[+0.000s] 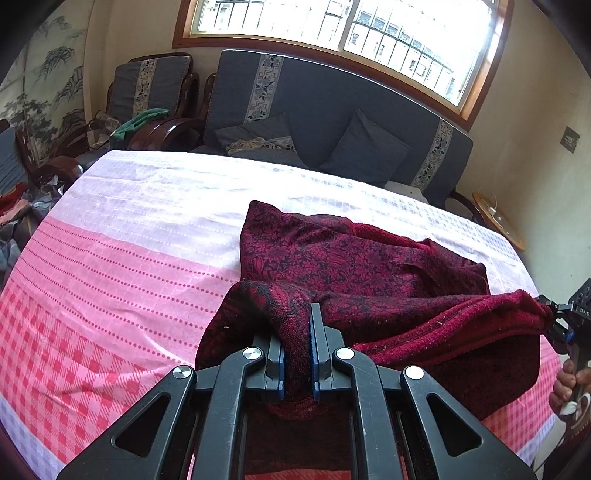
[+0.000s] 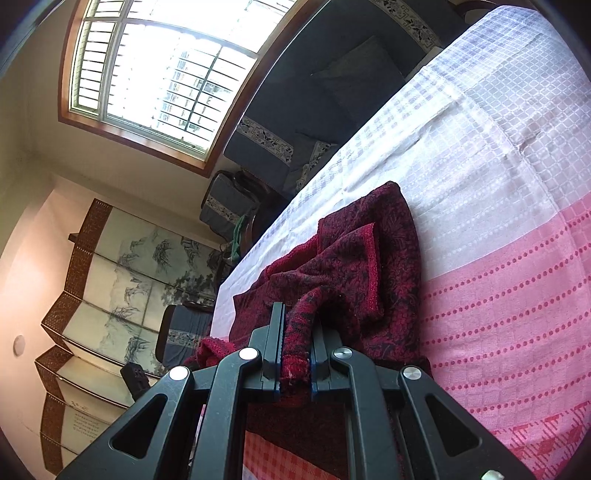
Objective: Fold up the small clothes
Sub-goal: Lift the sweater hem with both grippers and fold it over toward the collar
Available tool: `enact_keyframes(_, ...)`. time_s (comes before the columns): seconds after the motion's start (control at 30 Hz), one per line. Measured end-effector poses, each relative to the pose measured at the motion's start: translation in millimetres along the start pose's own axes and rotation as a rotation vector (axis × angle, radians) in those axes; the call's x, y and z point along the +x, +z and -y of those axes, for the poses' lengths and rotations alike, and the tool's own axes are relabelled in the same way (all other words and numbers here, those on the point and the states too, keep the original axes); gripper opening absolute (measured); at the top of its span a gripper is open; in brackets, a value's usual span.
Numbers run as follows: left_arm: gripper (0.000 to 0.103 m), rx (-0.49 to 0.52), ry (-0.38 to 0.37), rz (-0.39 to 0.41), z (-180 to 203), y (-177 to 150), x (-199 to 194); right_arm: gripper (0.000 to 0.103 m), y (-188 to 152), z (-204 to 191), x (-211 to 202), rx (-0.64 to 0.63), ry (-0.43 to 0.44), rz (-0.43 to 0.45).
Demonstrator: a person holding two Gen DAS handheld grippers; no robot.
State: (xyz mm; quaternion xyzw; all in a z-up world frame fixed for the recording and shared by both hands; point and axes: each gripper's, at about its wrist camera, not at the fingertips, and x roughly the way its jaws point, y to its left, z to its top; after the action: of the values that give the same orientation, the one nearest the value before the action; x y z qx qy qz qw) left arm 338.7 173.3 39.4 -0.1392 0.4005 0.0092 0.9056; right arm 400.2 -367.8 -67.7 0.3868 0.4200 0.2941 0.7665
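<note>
A dark red garment (image 1: 332,266) with a black floral pattern is lying on a desk covered by a pink and white cloth (image 1: 122,266), toward the near right part of the surface as the left wrist view shows it. Its far portion is resting flat on the cloth, while the near edge is being lifted off the surface and is hanging stretched between two grippers. The left gripper (image 1: 297,347) is pinching a bunched fold of the garment's near left corner, its blue pads pressed tight against the fabric. The right gripper (image 2: 293,350) is likewise squeezing a rolled edge of the red knit between its pads; in the left wrist view it is appearing at the far right edge (image 1: 561,325), holding the garment's other corner, with the person's hand (image 1: 567,387) gripping its handle below. Beyond the desk, a dark blue sofa (image 1: 332,110) with cushions is standing under a wide wood-framed window (image 1: 351,33). A painted folding screen (image 2: 122,288) is standing against the side wall.
</note>
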Motion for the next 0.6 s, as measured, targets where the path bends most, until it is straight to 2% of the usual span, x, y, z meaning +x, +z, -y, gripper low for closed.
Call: enact_keyframes(0.6,0.01,-0.015,-0.001,-0.022,-1,33,35,0.01,25,10,22,0.023,-0.009,0.001)
